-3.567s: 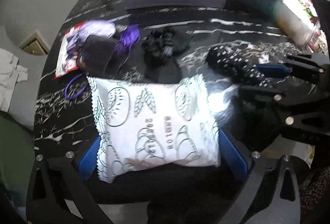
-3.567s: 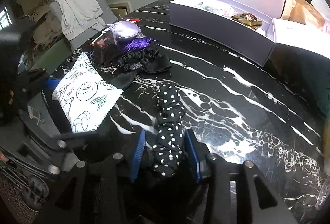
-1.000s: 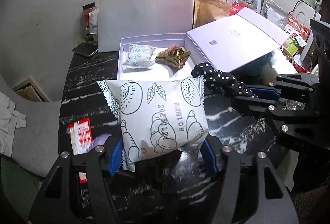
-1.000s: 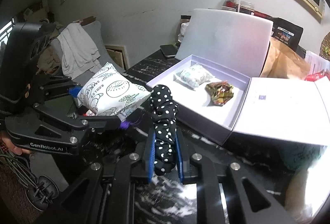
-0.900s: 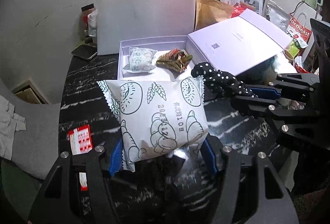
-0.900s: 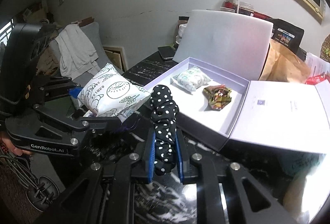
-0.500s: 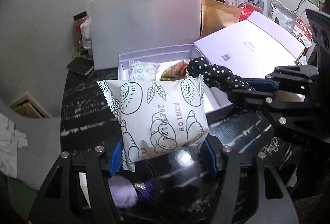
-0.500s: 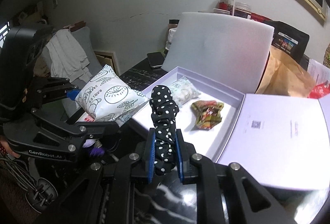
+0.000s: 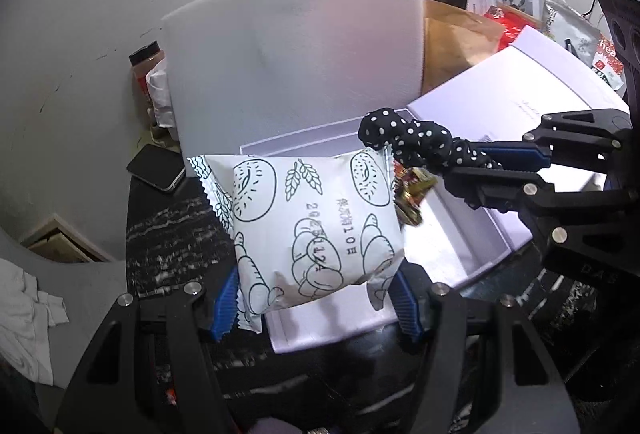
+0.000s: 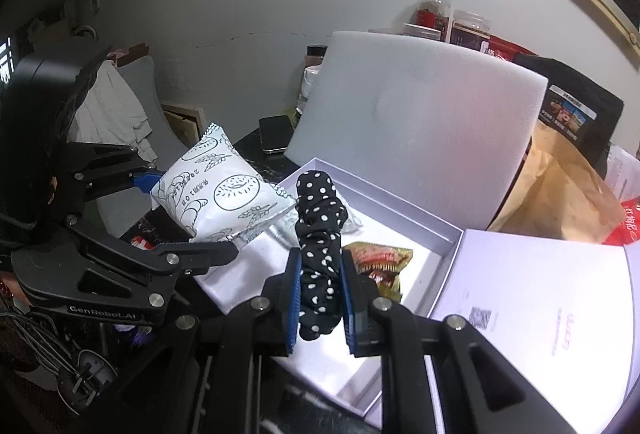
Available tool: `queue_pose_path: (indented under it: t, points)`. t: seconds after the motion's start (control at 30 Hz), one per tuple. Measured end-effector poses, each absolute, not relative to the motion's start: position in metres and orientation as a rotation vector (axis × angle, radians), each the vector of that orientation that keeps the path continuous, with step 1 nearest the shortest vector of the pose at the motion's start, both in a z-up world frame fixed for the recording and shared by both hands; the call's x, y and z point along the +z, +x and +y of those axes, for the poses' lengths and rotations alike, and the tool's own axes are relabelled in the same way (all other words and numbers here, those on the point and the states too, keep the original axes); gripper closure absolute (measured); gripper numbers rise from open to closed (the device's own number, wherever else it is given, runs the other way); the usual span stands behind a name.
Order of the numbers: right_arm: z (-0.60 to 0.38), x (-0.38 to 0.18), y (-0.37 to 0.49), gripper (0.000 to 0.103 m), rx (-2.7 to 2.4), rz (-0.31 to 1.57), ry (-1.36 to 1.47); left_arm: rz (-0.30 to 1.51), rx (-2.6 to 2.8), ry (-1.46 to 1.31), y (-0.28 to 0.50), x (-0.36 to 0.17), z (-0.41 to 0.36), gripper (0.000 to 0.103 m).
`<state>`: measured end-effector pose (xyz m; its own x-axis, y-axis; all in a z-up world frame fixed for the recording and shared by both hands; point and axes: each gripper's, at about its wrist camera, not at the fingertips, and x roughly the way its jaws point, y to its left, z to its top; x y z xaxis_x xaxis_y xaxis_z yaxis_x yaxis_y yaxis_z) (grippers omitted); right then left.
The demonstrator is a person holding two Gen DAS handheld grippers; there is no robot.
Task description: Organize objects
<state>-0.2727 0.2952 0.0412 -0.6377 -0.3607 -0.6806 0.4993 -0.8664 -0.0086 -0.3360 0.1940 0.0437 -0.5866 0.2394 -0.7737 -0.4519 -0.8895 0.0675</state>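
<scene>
Now the white box (image 10: 448,234) lies just below and ahead of both my claws, its open tray running away from me toward the white foam sheet (image 10: 420,138) propped behind it, its lid (image 10: 540,306) folded out flat on the right. My left claw (image 9: 316,298) pinches the white bread packet (image 9: 308,222) across its width, the blue pads pressed into its two sides, and the packet hangs over the near left part of the tray. My right claw (image 10: 320,298) is squeezed nearly together on the black polka-dot scrunchie (image 10: 320,234), which stands up lengthwise out of the pads and points toward the far wall of the tray. Both loads are already above the box, the left one nearer its front edge, I judge. Inside, a brown crumpled wrapper (image 10: 380,262) sits just right of the scrunchie, and a small pale packet (image 10: 352,220) lies mostly hidden behind it, so the free floor seems to be the near half of the tray. My two claws ride close side by side, and I reckon that crowding is the thing to mind when lowering. A phone (image 10: 276,134) lies on the black marble counter (image 9: 172,234) left of the box, well clear.
</scene>
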Motion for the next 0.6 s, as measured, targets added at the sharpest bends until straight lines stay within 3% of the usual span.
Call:
queue_pose_path:
  t: [0.6]
  points:
    - [0.296, 0.005, -0.348, 0.087, -2.449, 0.162, 1.073, 0.380, 2.437, -1.216, -0.409, -0.009, 0.208, 0.041]
